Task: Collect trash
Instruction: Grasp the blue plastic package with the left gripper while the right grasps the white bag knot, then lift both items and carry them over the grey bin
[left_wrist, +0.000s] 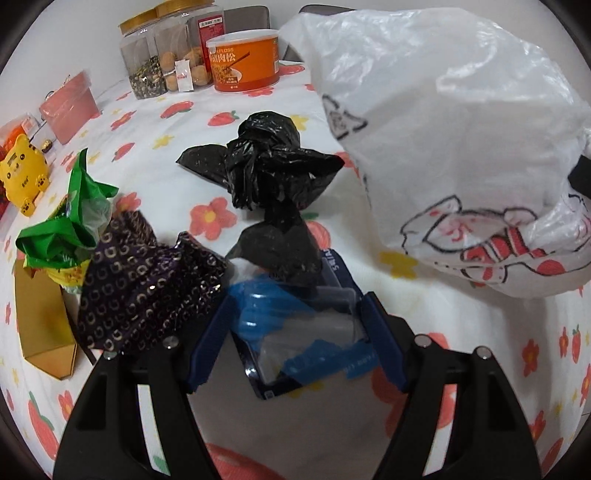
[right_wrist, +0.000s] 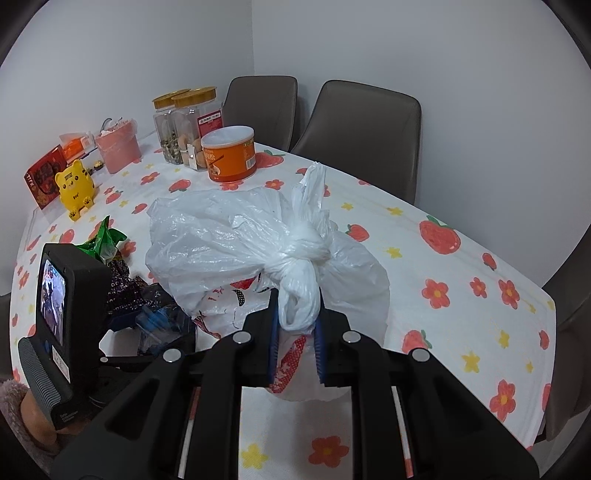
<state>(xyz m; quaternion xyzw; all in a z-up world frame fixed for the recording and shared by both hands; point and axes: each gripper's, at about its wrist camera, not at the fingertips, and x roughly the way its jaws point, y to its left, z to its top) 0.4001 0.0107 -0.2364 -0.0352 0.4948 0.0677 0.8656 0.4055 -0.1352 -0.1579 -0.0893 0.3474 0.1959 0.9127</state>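
Note:
My left gripper (left_wrist: 295, 299) points down at a crumpled clear and blue plastic package (left_wrist: 295, 332) on the tablecloth. Its blue fingers (left_wrist: 207, 343) stand open on either side of the package. A knotted black bag (left_wrist: 273, 173) lies on the package's far end. A purple patterned wrapper (left_wrist: 140, 291) and a green wrapper (left_wrist: 70, 229) lie to the left. My right gripper (right_wrist: 297, 299) is shut on the twisted neck just below the knot of a full white plastic bag (right_wrist: 240, 240), which fills the right side of the left wrist view (left_wrist: 461, 147).
A gold box (left_wrist: 40, 321) lies at the left table edge. Further back stand a yellow tiger figure (right_wrist: 77, 188), a pink tub (right_wrist: 118, 147), clear jars (right_wrist: 181, 125) and an orange can (right_wrist: 231, 155). Two grey chairs (right_wrist: 362, 129) stand behind the table.

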